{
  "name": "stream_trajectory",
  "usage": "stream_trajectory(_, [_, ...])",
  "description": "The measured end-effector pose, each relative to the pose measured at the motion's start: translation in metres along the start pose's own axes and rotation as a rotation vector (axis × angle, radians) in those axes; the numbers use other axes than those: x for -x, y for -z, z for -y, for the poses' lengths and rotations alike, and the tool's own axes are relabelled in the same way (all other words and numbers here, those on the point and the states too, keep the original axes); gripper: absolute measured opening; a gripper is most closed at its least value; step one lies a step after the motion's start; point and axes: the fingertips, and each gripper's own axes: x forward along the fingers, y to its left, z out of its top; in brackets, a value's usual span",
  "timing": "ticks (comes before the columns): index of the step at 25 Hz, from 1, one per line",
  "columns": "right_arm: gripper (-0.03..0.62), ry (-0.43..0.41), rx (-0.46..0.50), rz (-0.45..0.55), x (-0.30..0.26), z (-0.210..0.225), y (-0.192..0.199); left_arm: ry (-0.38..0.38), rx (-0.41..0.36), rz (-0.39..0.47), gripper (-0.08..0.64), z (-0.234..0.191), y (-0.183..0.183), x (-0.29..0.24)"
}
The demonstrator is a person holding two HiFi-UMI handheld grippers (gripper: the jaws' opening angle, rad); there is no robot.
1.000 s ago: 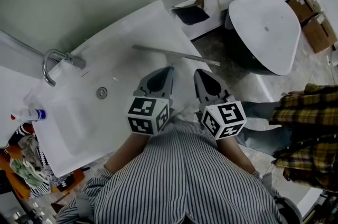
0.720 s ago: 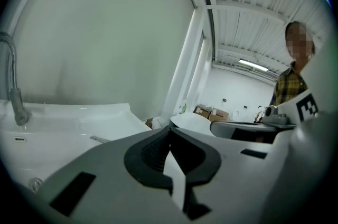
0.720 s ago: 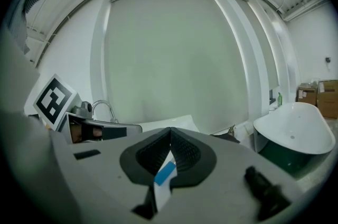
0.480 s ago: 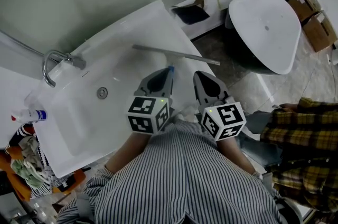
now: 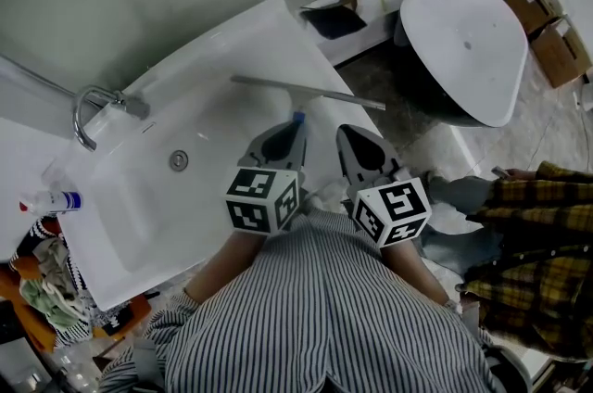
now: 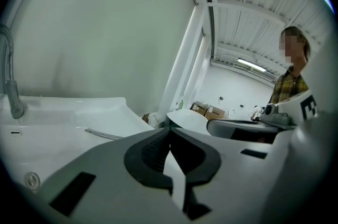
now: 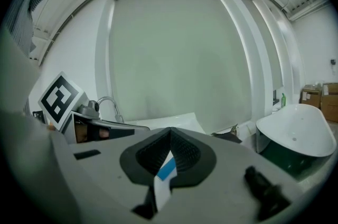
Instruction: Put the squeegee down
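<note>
The squeegee (image 5: pixel 306 92) lies flat on the white sink top (image 5: pixel 232 48), its long grey blade running from centre to right; in the left gripper view the blade (image 6: pixel 103 134) shows far off. A small blue end piece (image 5: pixel 298 116) pokes out just beyond my left gripper (image 5: pixel 295 126). That gripper (image 6: pixel 170 130) is shut, with nothing between its fingertips. My right gripper (image 5: pixel 345 133) sits beside it, also shut (image 7: pixel 170 130). Through the gap behind its tips I see a blue-and-white strip (image 7: pixel 167 170). Both grippers hover near the sink's front edge, short of the blade.
A chrome faucet (image 5: pixel 93 108) and drain (image 5: pixel 179 162) are left of the grippers. A spray bottle (image 5: pixel 51 201) and cloths (image 5: pixel 46 280) sit at the far left. A white basin on a dark base (image 5: pixel 463 48), cardboard boxes (image 5: pixel 547 34) and a person in plaid (image 5: pixel 528 243) are to the right.
The blue end piece has come into view beyond the left gripper's tip. The person in plaid has shifted at the right. Both grippers have stayed nearly where they were.
</note>
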Motion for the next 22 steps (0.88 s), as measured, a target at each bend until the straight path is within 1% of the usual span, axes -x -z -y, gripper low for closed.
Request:
stream_trajectory(10, [0.015,-0.012,0.019,-0.003,0.0017,-0.0035,-0.0008,0.002,-0.003,-0.006,0.014,0.0020,0.0016,0.0004])
stream_trajectory(22, [0.015,-0.010,0.008,-0.010,0.0058,-0.0028,0.0026,0.000,0.005,-0.013,0.014,0.0049,0.0050,0.0032])
